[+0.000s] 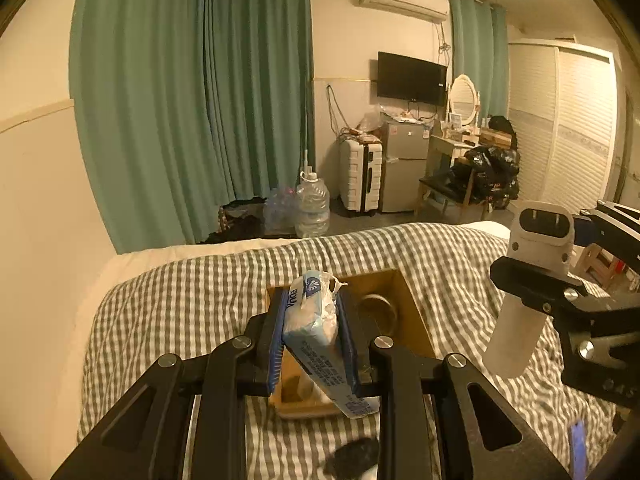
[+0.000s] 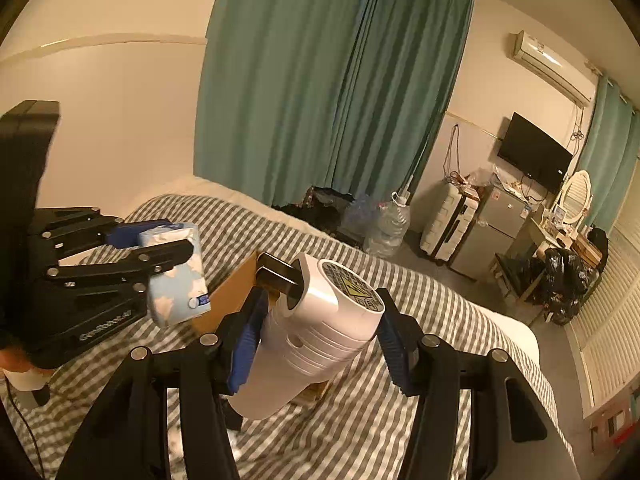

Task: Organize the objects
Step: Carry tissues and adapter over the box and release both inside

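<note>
**Both grippers loaded above the bed**

Here's the bed [image 1: 200, 300], big and broad under its grey-and-white checked cover, filling the near half of both views. On it sits an open cardboard box [image 1: 408, 312], brown walls up, with a roll of tape [image 1: 380, 308] lying inside near its far end.

Over to the right gripper [image 2: 320, 340]: blue-padded fingers clamped on either side of a white plug-in appliance [image 2: 316, 340], a cylinder with a ribbed body, dark prongs and a label on its flat end. It's held in the air, to the right of the box in the left wrist view.

Now the left gripper [image 1: 314, 344]: jaws closed tight around a pale blue tissue pack [image 1: 316, 332], held tilted, the torn plastic end pointing up and away. The pack hangs directly above the near part of the box, clear of the cover.

Smallest of all, a dark blurred object [image 1: 352, 456] lies on the cover at the near edge.
</note>
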Tool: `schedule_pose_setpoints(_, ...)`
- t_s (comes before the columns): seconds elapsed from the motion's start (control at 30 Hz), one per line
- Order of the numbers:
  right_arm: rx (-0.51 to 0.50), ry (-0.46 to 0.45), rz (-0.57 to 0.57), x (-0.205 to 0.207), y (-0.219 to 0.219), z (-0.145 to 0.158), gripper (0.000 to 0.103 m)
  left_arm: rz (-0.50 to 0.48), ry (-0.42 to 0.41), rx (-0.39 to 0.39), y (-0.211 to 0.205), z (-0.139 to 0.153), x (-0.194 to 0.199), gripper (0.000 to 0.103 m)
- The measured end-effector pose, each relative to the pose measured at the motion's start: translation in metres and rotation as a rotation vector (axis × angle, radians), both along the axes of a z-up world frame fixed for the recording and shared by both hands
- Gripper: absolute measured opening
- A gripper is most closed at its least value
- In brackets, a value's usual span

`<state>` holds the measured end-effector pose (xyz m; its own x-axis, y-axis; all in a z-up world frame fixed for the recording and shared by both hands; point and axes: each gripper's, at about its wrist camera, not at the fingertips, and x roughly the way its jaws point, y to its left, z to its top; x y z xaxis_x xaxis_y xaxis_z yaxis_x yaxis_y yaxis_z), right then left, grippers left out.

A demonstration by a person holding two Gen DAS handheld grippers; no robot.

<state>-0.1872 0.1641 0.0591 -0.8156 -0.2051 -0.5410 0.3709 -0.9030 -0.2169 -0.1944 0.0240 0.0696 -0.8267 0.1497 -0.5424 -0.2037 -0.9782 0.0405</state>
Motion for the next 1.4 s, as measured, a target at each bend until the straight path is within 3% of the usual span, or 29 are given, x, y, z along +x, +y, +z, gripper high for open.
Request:
schedule_pose_setpoints(0.27, -0.01, -0.047, 0.002, -0.077, -0.002, -0.021, 0.054, 0.02, -0.06, -0.009, -0.001, -0.034, -0.077, 0.024)
schedule_pose_setpoints(0.43, -0.015, -0.127, 0.001, -0.122, -0.006, -0.063, 0.054, 0.003, -0.145, -0.036, 0.002, -0.075, -0.118, 0.024)
schedule_pose_setpoints(0.73, 0.04, -0.268, 0.002, -0.181, -0.01, -0.152, 0.054, -0.031, -0.253, -0.062, 0.007, -0.142, -0.152, 0.024)
schedule_pose_setpoints(1.1, 0.064, -0.336, 0.012, -0.204, -0.011, -0.199, 0.054, -0.054, -0.299, -0.08, 0.011, -0.174, -0.168, 0.024)
schedule_pose_setpoints(1.27, 0.035, -0.349, 0.015, -0.201, -0.014, -0.203, 0.054, -0.066, -0.307, -0.096, 0.014, -0.18, -0.162, 0.025)
schedule_pose_setpoints(1.4, 0.032, -0.336, 0.011, -0.196, -0.015, -0.2, 0.054, -0.071, -0.316, -0.094, 0.015, -0.18, -0.158, 0.031)
